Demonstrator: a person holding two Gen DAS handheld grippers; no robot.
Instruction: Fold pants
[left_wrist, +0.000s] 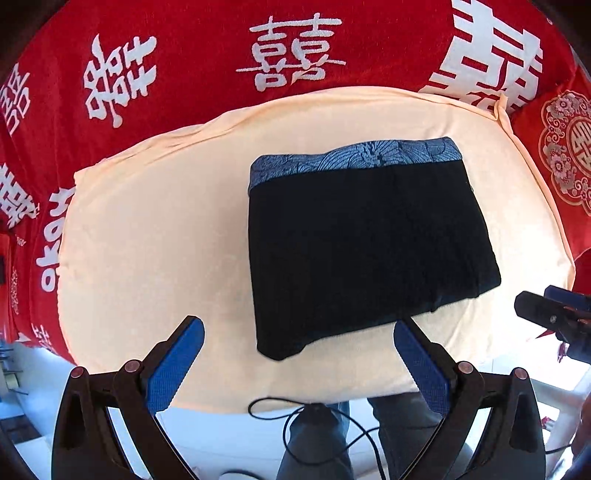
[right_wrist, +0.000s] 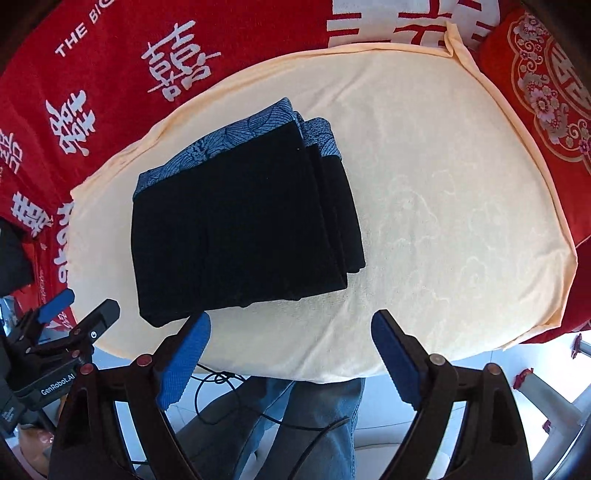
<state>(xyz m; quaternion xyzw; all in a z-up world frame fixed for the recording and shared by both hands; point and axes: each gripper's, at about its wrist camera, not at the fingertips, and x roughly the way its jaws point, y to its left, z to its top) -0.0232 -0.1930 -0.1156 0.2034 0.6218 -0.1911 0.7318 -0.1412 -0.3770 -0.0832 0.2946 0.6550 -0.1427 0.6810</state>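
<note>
Lying folded on the cream cloth (left_wrist: 147, 229), the black pants (left_wrist: 362, 251) with their blue patterned waistband (left_wrist: 354, 158) sit beyond both grippers, touched by neither. Left gripper (left_wrist: 299, 343) hangs released, its jaws wide with nothing between; right gripper (right_wrist: 291, 339) likewise gapes empty. Beneath the cloth a red cover (right_wrist: 92, 66) reads "THE BIG"; the left gripper's body reads "GenRobot.AI"

cream towel (left_wrist: 147, 240), red cloth with white characters (left_wrist: 184, 55), black cable (right_wrist: 221, 384)
</note>
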